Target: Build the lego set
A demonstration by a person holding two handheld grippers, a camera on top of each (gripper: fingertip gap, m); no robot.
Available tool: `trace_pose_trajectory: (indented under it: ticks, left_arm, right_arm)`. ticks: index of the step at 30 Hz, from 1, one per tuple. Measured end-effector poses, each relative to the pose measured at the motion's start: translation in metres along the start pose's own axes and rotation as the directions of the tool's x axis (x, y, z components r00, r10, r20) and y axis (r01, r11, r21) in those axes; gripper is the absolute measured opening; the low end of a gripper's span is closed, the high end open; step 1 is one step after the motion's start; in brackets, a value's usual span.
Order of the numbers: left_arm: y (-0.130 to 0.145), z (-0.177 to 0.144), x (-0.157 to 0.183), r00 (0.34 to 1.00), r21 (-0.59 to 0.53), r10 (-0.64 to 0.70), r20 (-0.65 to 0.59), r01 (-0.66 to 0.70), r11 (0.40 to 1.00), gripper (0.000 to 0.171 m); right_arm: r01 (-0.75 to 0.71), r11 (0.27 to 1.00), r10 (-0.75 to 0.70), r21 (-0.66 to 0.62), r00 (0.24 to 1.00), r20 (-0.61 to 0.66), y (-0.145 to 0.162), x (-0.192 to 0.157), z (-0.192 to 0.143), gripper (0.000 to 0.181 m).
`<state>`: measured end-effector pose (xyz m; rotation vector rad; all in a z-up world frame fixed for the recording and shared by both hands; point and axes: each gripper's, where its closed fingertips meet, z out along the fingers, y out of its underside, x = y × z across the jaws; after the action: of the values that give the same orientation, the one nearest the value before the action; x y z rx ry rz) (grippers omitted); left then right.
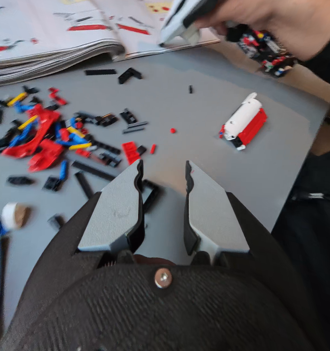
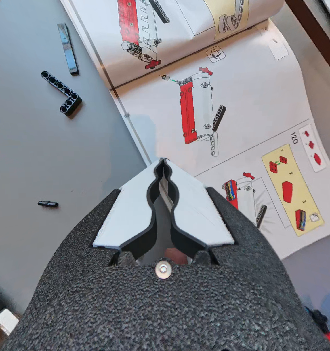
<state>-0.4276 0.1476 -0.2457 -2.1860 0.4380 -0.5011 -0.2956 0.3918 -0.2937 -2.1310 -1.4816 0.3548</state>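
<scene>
Left gripper (image 1: 163,163): nearest the lens in the left wrist view, held above the grey table (image 1: 179,106), its two grey fingers spread apart with nothing between them.
Black frame piece (image 1: 150,195): lies flat on the table, partly hidden under the left finger.
Loose pieces (image 1: 46,133): a blurred scatter of red, blue, yellow and black parts on the table, ahead and to the left of the left gripper.
Red stud (image 1: 172,130): a small round part alone on bare table, between the scatter and the half-built section.
Half-built section (image 1: 243,121): a red and white block of joined parts lying on its side, ahead and to the right of the left gripper, near the table's right edge and touched by neither gripper.
Right gripper (image 2: 163,159): fingertips pressed together with nothing seen between them, poised at the lower left edge of the open instruction book (image 2: 236,95).
Black pin (image 2: 47,203): on bare table to the left of the right gripper.
Angled beam (image 2: 62,93): black, L-shaped, with a row of holes, farther off on the table beside the book.
Flat black strip (image 2: 67,49): just beyond the angled beam, next to the book's edge.
Hand (image 1: 270,22): at the far end of the left wrist view, grips the right gripper above the book.
Larger model (image 1: 264,51): a blurred black, red and white assembly at the far right of the table, beneath the hand.
</scene>
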Motion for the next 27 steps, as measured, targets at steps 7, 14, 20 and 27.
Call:
trace_pose_trajectory:
  ticks: [7,14,20,27]
  left_arm:
    - [0.042,-0.066,-0.061,0.907,0.034,-0.143,0.395,0.141,0.989,0.039]
    - [0.051,-0.069,-0.1,0.838,-0.025,-0.117,0.534,0.153,0.988,0.032]
    - [0.039,-0.053,-0.103,0.843,-0.078,-0.097,0.529,0.162,0.984,0.032]
    - [0.057,-0.059,-0.045,0.867,-0.147,-0.06,0.495,0.152,0.977,0.034]
  right_arm:
    - [0.055,0.982,-0.071,0.183,0.994,0.083,-0.015,-0.087,-0.053,0.025]
    - [0.093,0.912,-0.252,0.4,0.896,0.366,0.02,-0.25,-0.129,0.023]
    - [0.105,0.924,-0.222,0.367,0.93,0.292,0.059,-0.227,-0.125,0.023]
    - [0.074,0.929,-0.11,0.362,0.991,0.079,0.07,-0.136,-0.126,0.025]
